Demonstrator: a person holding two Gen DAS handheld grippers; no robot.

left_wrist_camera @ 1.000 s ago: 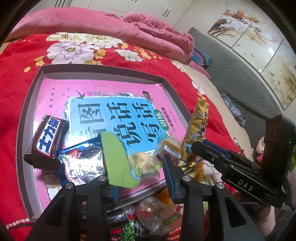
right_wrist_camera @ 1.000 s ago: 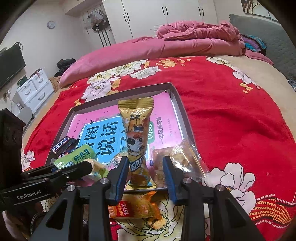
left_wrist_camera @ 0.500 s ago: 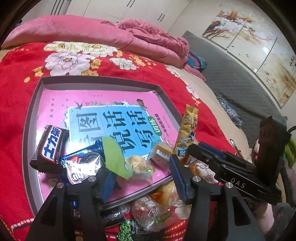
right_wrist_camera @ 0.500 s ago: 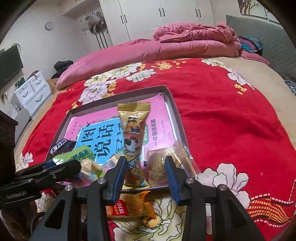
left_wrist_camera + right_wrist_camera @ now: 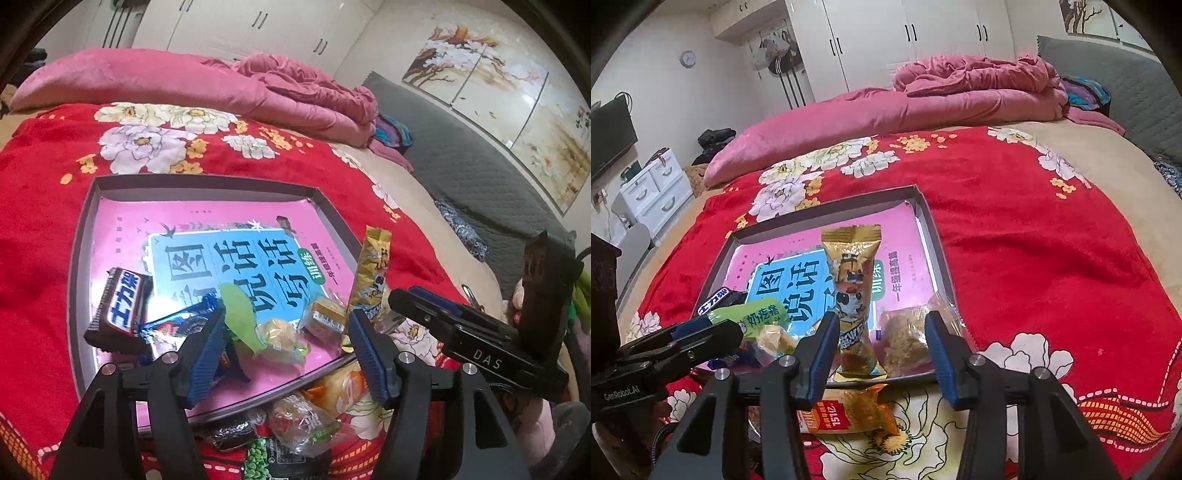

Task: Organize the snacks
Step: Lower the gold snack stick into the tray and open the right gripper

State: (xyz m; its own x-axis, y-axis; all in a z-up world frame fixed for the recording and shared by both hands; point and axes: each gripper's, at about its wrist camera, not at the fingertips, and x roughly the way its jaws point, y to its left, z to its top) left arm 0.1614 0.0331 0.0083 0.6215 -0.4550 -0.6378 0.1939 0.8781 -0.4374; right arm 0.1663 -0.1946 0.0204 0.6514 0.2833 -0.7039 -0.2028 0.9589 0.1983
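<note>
Left gripper (image 5: 284, 347) jaws have just been opening, now wide and holding nothing, over the green packet (image 5: 240, 317) lying at the tray's (image 5: 207, 182) near edge. Right gripper (image 5: 879, 349), jaws also just opening, stands half-wide; the gold packet (image 5: 853, 295) between them looks unpinched. Tray's far half is bare; more snacks (image 5: 306, 421) crowd outside its near rim.

Left tool (image 5: 286, 352) opening, right tool (image 5: 882, 354) opening

Wrapped snacks (image 5: 280, 332) inside grey tray (image 5: 207, 182)
</note>
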